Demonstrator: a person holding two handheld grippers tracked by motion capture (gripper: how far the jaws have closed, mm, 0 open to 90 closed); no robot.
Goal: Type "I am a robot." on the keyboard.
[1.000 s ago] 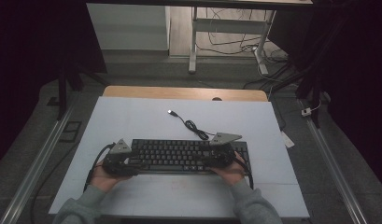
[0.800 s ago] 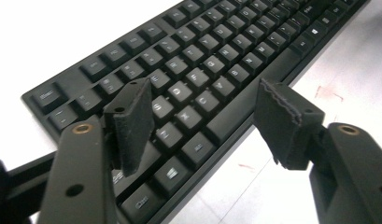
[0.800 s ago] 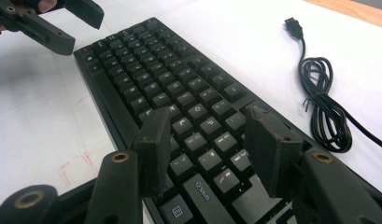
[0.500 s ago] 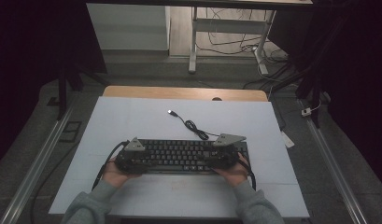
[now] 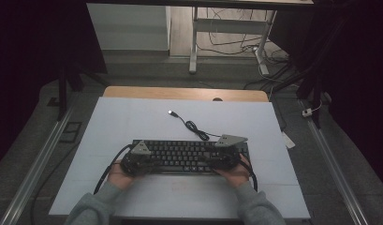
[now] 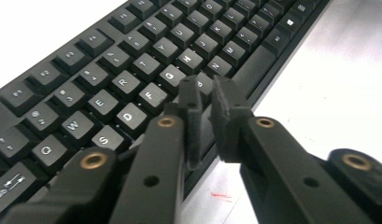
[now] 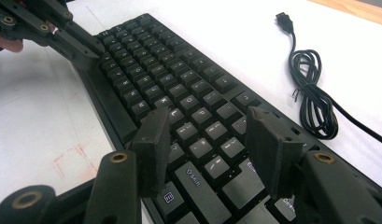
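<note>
Left hand-held gripper (image 6: 205, 91), jaws just closing, nearly clenched and empty above the keyboard (image 6: 132, 74); right hand-held gripper (image 7: 209, 140) released. Closed tips risk pressing neighbouring keys together.

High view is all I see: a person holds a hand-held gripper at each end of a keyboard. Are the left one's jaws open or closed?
Observer: The left hand-held gripper has just been closing its jaws. Only a slit parts them, with nothing between.
Operator: What are they over?
Observer: Its tips sit above the keyboard, over the letter keys next to G.
Operator: And the right one?
Observer: The right hand-held gripper has its jaws wide apart above the keys and holds nothing.
</note>
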